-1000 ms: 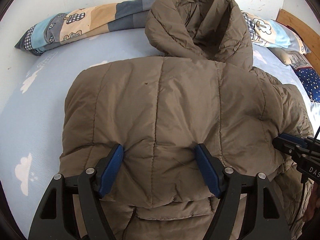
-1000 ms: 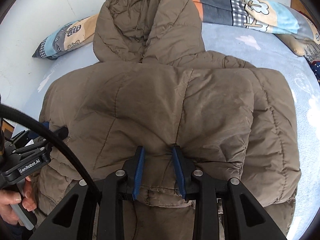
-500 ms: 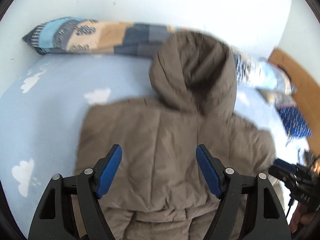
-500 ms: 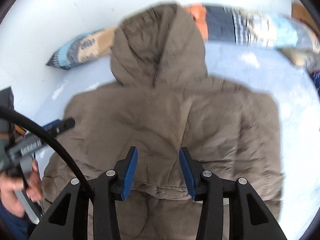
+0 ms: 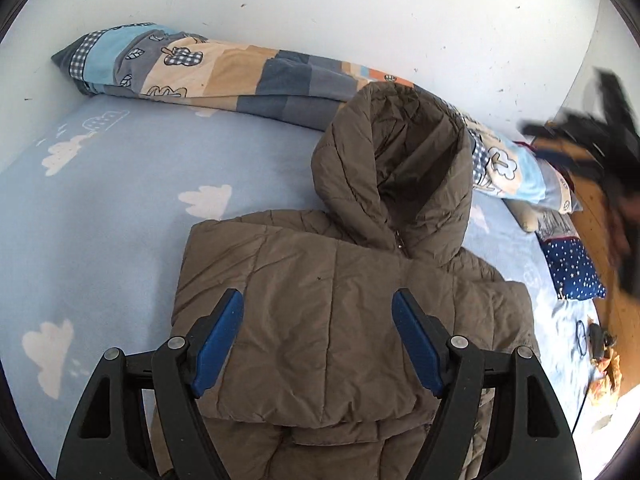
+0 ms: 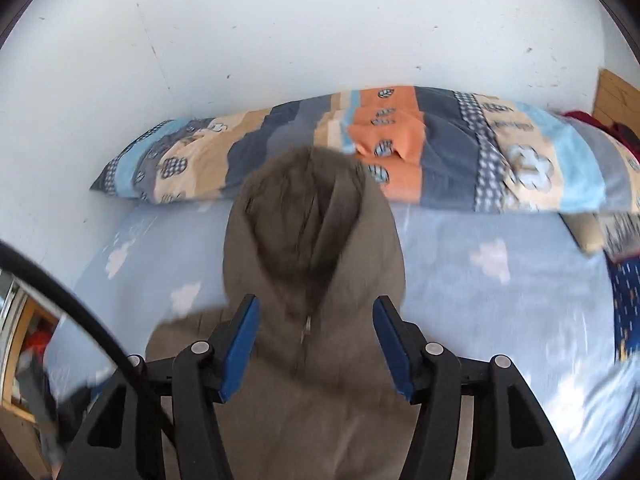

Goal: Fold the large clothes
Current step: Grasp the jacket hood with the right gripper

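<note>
Folded brown quilted hooded jacket (image 5: pixel 340 312) on cloud-print blue bedsheet (image 5: pixel 120 208)
Left gripper (image 5: pixel 318 344) and right gripper (image 6: pixel 312 344) hover above it, jaws spread wide, holding nothing.

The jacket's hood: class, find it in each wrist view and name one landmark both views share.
Left wrist: hood right of centre, beyond the open fingers.
Right wrist: hood centre, blurred, beyond the open fingers.
Shared landmark: patchwork quilt along the wall.
</note>
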The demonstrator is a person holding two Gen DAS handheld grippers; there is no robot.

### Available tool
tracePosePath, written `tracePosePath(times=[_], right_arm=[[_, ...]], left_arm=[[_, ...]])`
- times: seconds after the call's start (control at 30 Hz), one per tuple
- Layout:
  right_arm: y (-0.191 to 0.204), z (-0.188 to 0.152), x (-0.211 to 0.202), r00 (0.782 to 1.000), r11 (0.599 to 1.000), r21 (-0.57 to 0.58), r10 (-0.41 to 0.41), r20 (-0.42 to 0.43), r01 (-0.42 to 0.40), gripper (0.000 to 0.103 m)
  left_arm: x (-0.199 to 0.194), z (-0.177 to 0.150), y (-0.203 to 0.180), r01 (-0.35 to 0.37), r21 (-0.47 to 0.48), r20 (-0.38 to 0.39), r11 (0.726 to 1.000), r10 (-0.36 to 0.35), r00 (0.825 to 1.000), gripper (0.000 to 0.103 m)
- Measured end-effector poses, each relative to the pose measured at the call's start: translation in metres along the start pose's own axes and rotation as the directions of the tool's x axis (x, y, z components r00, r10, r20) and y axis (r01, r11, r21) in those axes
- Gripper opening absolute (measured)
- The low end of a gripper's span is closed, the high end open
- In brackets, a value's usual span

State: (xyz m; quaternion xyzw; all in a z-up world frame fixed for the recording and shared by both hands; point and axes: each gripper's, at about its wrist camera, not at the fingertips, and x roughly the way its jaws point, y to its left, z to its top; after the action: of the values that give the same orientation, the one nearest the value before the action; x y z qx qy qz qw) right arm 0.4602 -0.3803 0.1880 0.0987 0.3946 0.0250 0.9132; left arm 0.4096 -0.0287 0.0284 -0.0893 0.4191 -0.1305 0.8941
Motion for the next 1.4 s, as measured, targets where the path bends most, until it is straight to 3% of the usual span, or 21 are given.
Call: tracePosePath(times=[0.23,0.43,0.47,0.5,0.53,0.77,0.93,1.0,1.1,1.27,1.4], right_arm=[[-0.019,0.065,0.092,0.995,0.995,0.039,-0.094,-0.036,0.095,0.063],[-0.033,0.081,0.147,0.985,0.988,0.008,-0.154,-0.083,0.155,0.063],[-0.036,0.080,0.153,0.982,0.986,0.003,-0.166,-0.086,0.167,0.056],[-0.039,0.076,0.158,0.982,0.986,0.007,-0.163,-0.092,0.164,0.025],[-0.040,0.074,0.160,0.985,0.989,0.011,-0.146,-0.096,0.148,0.016],[-0.011,0.050,0.099,0.993,0.984,-0.136,-0.116,0.014,0.117,0.011],[0.016,0.014,0.012,0.993,0.969,-0.233,-0.055,0.107,0.079,0.011],[0.026,-0.010,-0.025,0.989,0.959,-0.282,0.002,0.147,0.040,0.011],[0.044,-0.063,-0.063,0.987,0.919,-0.391,0.021,0.158,0.044,0.011],[0.041,-0.154,-0.049,0.995,0.854,-0.510,-0.077,0.067,0.101,0.011],[0.001,-0.195,0.001,0.980,0.896,-0.421,-0.189,-0.070,0.143,0.013]], left_arm=[[0.008,0.003,0.012,-0.017,-0.005,-0.012,1.000,0.017,1.000,0.076],[0.013,0.007,0.022,-0.013,-0.040,-0.014,0.999,0.012,1.000,0.076],[0.014,0.007,0.023,-0.017,-0.039,-0.014,0.999,0.016,1.000,0.076],[0.014,0.007,0.024,-0.019,-0.039,-0.015,0.999,0.019,1.000,0.076],[0.014,0.008,0.025,-0.023,-0.038,-0.018,0.999,0.022,1.000,0.076],[0.003,0.007,0.025,-0.020,-0.046,0.001,0.999,0.020,1.000,0.076],[-0.011,0.006,0.029,-0.020,-0.054,0.025,0.998,0.021,0.999,0.076],[-0.016,0.006,0.034,-0.020,-0.069,0.036,0.997,0.023,0.999,0.076],[-0.023,0.006,0.043,-0.018,-0.089,0.042,0.996,0.022,0.999,0.076],[-0.028,0.004,0.052,-0.014,-0.116,0.043,0.993,0.019,0.999,0.076],[-0.027,0.003,0.048,-0.003,-0.105,0.032,0.994,0.006,0.999,0.076]])
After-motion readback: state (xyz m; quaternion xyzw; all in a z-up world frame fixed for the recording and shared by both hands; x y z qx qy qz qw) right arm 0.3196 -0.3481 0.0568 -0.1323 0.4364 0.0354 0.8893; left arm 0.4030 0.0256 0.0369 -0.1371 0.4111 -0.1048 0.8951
